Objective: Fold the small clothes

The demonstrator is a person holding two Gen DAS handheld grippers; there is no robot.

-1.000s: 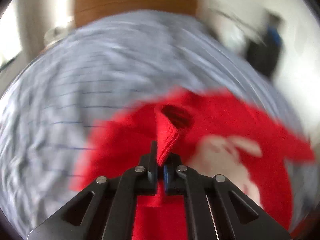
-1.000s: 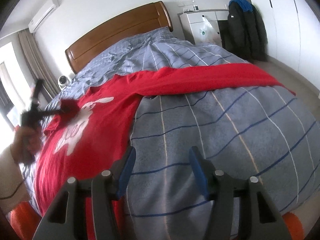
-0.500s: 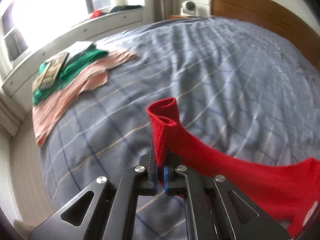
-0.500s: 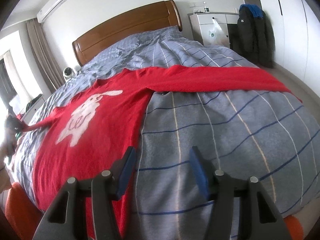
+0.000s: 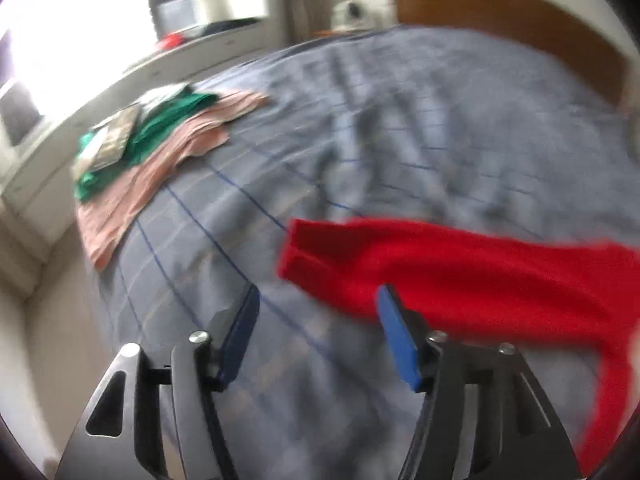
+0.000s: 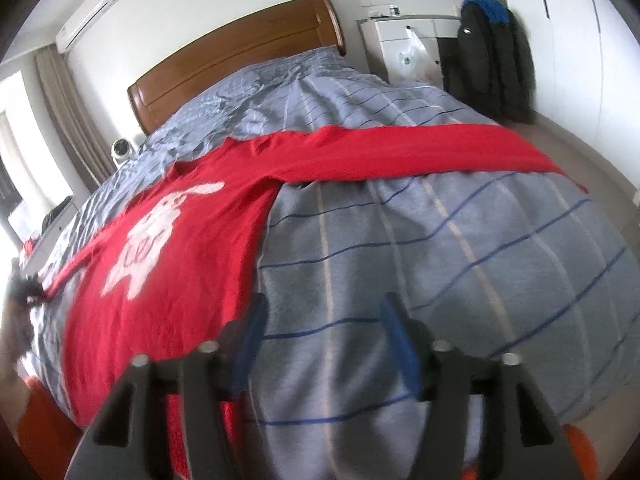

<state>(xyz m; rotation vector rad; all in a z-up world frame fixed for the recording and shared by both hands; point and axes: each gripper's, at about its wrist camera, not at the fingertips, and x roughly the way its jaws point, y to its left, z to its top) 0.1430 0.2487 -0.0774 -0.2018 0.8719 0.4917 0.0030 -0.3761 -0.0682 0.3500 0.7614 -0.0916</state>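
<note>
Right wrist view, bed (image 6: 460, 240): grey-blue striped duvet fills the frame, wooden headboard (image 6: 240, 52) at the far end.
Red sweater (image 6: 168, 248): spread flat across the bed's left side, white rabbit print up, one sleeve (image 6: 420, 152) stretched to the right edge.
Other sleeve (image 5: 420, 264): lying on the duvet, cuff just ahead of the left tool.
Folded pile (image 5: 160, 148): pink and green clothes at the bed's far left edge.
Left tool (image 5: 318, 332): jaws spread, holding nothing.
Right tool (image 6: 322, 344): jaws apart, empty, over bare duvet beside the sweater's hem.
</note>
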